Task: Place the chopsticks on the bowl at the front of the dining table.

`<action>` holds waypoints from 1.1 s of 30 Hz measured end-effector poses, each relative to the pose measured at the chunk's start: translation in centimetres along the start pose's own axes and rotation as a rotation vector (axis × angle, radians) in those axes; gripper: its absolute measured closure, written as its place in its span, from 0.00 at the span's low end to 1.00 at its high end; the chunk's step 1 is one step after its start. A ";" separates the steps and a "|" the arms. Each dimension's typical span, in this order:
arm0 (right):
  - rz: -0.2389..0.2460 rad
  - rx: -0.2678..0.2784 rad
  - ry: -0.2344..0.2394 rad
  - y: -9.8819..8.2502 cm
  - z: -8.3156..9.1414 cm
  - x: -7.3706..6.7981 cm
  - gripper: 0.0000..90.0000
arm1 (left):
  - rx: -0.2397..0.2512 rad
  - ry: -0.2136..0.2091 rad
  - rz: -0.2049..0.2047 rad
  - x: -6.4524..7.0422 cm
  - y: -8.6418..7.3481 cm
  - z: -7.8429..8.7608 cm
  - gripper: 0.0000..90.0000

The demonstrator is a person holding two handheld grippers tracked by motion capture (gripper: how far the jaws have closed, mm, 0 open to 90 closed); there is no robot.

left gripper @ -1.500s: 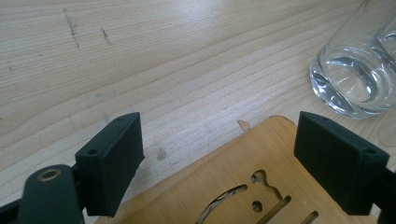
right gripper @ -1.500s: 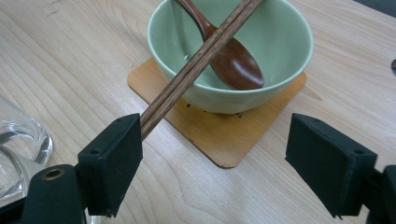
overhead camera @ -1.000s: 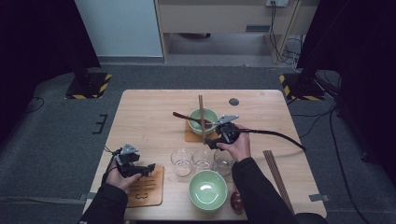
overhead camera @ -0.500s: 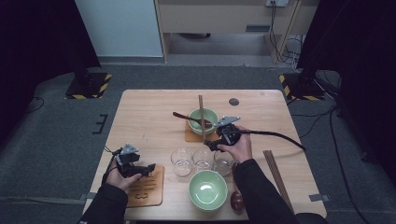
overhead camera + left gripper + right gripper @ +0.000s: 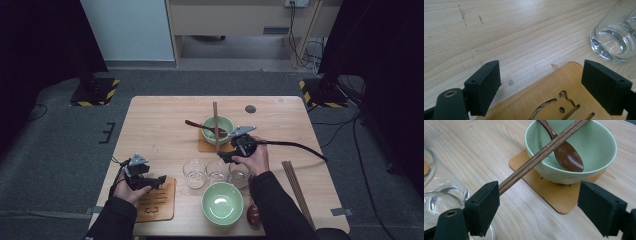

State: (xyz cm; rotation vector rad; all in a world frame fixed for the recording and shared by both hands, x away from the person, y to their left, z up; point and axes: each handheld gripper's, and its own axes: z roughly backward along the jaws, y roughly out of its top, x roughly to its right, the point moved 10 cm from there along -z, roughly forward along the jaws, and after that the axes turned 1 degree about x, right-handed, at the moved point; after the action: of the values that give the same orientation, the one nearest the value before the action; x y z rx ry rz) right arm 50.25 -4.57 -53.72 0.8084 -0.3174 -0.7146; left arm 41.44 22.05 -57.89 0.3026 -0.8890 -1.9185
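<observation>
right claw (image 5: 539, 202) wide and empty beside chopsticks (image 5: 541, 155) lying across bowl (image 5: 571, 150) on coaster; judged next: centre jaws over near end, close squarely; left claw (image 5: 541, 85) wide, idle.

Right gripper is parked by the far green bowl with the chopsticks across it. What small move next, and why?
Probably ease the right gripper a little toward its left jaw and close on the pair of brown wooden chopsticks. Its jaws stand open, and the chopsticks' near end runs behind the left one, not between them. They lie across the rim of the pale green ceramic bowl, over the dark wooden spoon.
</observation>
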 end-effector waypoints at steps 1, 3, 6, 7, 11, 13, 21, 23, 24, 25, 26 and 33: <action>0.000 0.002 -0.001 0.0 0.1 0.0 0.20 | 0.000 0.000 0.000 0.0 0.0 0.0 0.17; -0.004 0.008 0.001 0.1 0.2 0.0 0.20 | -0.001 0.000 -0.001 0.0 0.0 0.0 0.17; -0.013 0.019 0.020 0.3 0.2 -0.3 0.20 | -0.002 0.001 -0.001 0.0 0.0 0.0 0.17; -0.017 0.019 0.026 0.3 0.2 -0.4 0.20 | -0.002 0.001 -0.001 0.0 0.0 0.0 0.17; -0.007 0.005 0.027 0.0 0.0 -0.5 0.20 | -0.002 0.001 -0.002 0.0 0.0 0.0 0.17; -0.008 0.000 0.025 -0.1 -0.1 -0.4 0.20 | -0.001 0.001 -0.002 0.0 0.0 0.0 0.17; -0.012 -0.001 0.021 0.1 -0.2 -0.2 0.20 | -0.002 0.001 -0.002 0.0 0.0 0.0 0.17; -0.012 -0.001 0.021 0.1 -0.2 -0.2 0.20 | -0.001 0.001 -0.002 0.0 0.0 0.0 0.17; -0.012 -0.001 0.021 0.1 -0.2 -0.2 0.20 | -0.001 0.001 -0.002 0.0 0.0 0.0 0.17; -0.012 -0.004 0.020 0.1 -0.2 -0.2 0.20 | -0.002 0.001 -0.003 0.0 0.0 0.0 0.17; -0.011 -0.007 0.020 0.0 -0.2 -0.2 0.20 | -0.002 0.001 -0.002 0.0 0.0 0.0 0.17; -0.013 -0.009 0.020 0.0 -0.3 -0.2 0.19 | -0.002 0.001 -0.003 0.0 0.0 0.0 0.17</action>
State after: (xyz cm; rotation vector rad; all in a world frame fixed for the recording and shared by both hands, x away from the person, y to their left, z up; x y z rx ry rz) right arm 50.29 -4.30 -53.87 0.8091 -0.2916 -0.7190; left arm 41.44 22.10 -57.91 0.3038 -0.8865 -1.9212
